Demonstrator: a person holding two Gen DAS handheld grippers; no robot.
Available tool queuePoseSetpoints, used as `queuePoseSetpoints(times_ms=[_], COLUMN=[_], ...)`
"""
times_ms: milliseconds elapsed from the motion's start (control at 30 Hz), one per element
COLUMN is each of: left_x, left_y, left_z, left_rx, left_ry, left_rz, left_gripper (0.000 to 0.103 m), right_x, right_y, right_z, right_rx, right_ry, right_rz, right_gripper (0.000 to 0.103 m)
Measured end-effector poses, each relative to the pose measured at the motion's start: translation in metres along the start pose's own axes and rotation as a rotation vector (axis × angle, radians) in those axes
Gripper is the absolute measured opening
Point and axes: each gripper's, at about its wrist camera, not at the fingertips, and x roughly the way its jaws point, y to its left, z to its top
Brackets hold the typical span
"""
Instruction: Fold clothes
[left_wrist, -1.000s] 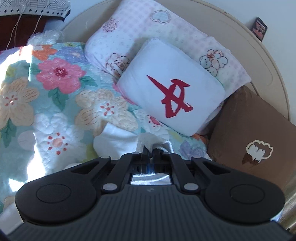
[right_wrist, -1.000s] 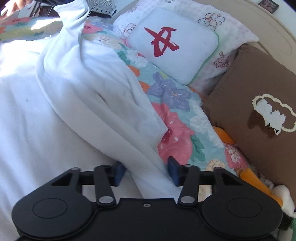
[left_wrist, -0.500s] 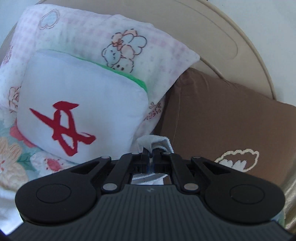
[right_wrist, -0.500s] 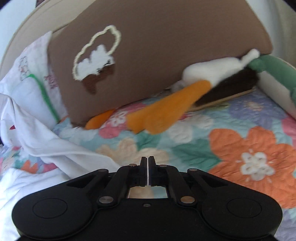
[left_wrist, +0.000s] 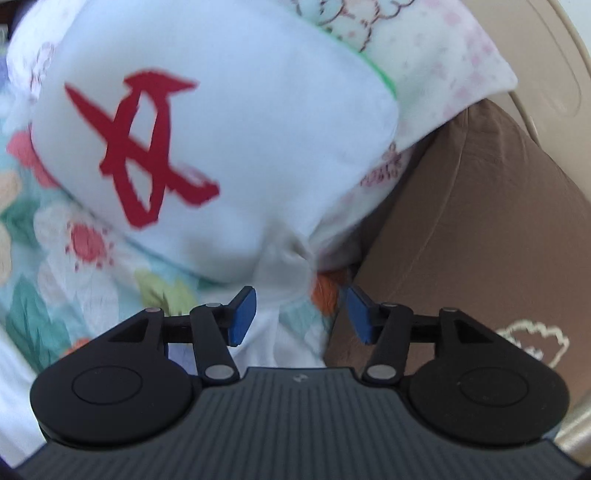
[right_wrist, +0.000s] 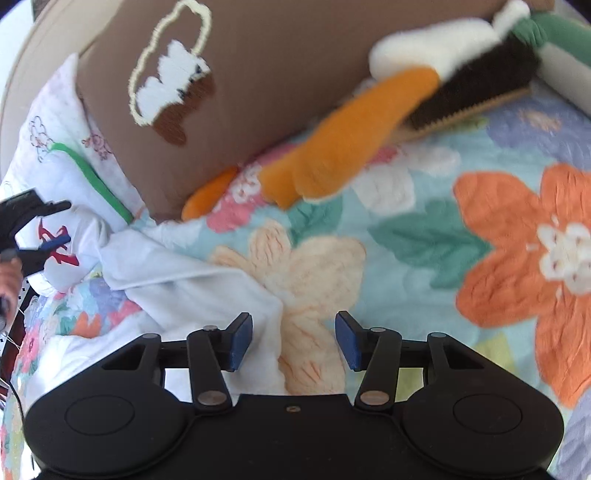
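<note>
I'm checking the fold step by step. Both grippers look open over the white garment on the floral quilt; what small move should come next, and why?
Probably draw both grippers back off the cloth. The left gripper and right gripper are opening, their blue fingers pressing nothing, and the white garment lies released on the floral quilt by the brown cushion. Backing away would show whether the fold lies flat.

I'm seeing the white garment (right_wrist: 192, 280) lying crumpled on the floral quilt, its edge reaching toward the pillows.

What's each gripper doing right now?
Left gripper: opening, pads clear of the white garment between them.
Right gripper: opening, holding nothing; garment edge lies below.
</note>
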Motion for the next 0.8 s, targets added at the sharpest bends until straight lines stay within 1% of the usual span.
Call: queuePoseSetpoints(times_ms=[33,67,100,133,167,200,233,267,300,367,400,433,500,533,600,633,700,733,767,800], left_x=[0.001,0.003,0.005,0.008,0.011,0.015,0.019,0.023,0.024,0.019,0.012,0.005,-0.011,-0.023,-0.05,-0.06,-0.084,-0.096,-0.108,-0.118], left_y=[0.004,0.007,0.01,0.011,0.012,0.012,0.013,0.013,0.01,0.002,-0.004,-0.009,-0.017,-0.017,-0.01,-0.004,0.015,0.028,0.042,0.056], left_z=[-0.008,-0.017,-0.026,-0.036,-0.045,-0.054,-0.063,-0.071,-0.076,-0.082,-0.086,-0.089,-0.094,-0.097,-0.1,-0.097,-0.09,-0.084,-0.076,-0.068], left_rx=[0.007,0.019,0.035,0.048,0.058,0.068,0.078,0.089,0.106,0.174,0.231,0.293,0.418,0.477,0.584,0.608,0.615,0.593,0.563,0.527], left_ry=[0.044,0.091,0.131,0.167,0.194,0.222,0.249,0.268,0.265,0.222,0.199,0.18,0.14,0.114,0.053,0.032,0.003,-0.005,-0.009,-0.004], left_rz=[-0.001,0.003,0.007,0.011,0.014,0.016,0.019,0.017,0.012,0.01,0.009,0.014,0.031,0.045,0.097,0.136,0.209,0.242,0.266,0.283], left_gripper=[0.058,0.06,0.061,0.064,0.066,0.068,0.068,0.068,0.068,0.067,0.067,0.068,0.068,0.068,0.069,0.069,0.069,0.069,0.069,0.069], right_x=[0.001,0.002,0.005,0.007,0.009,0.011,0.007,-0.001,-0.007,-0.016,-0.014,-0.012,-0.008,-0.004,0.003,0.002,-0.004,-0.007,-0.012,-0.016], right_y=[-0.001,0.0,0.002,0.008,0.014,0.021,0.03,0.04,0.049,0.058,0.052,0.046,0.035,0.032,0.036,0.04,0.046,0.049,0.054,0.062], right_z=[-0.002,-0.004,-0.006,-0.008,-0.01,-0.013,-0.016,-0.019,-0.018,-0.016,-0.016,-0.016,-0.015,-0.017,-0.018,-0.019,-0.019,-0.018,-0.017,-0.016], right_rx=[0.008,0.009,0.0,-0.039,-0.079,-0.119,-0.19,-0.27,-0.339,-0.455,-0.441,-0.427,-0.4,-0.388,-0.407,-0.416,-0.404,-0.398,-0.398,-0.402], right_ry=[0.002,0.008,0.015,0.01,0.005,-0.002,-0.056,-0.128,-0.185,-0.264,-0.249,-0.234,-0.204,-0.18,-0.142,-0.145,-0.159,-0.166,-0.177,-0.188], right_rz=[0.016,0.04,0.074,0.09,0.106,0.12,0.084,0.011,-0.076,-0.227,-0.237,-0.247,-0.266,-0.263,-0.286,-0.297,-0.306,-0.31,-0.303,-0.291], right_gripper=[0.055,0.055,0.053,0.038,0.014,0.009,0.008,0.007,0.007,0.004,0.0,0.0,0.0,0.0,0.001,0.001,0.007,0.011,0.017,0.02])
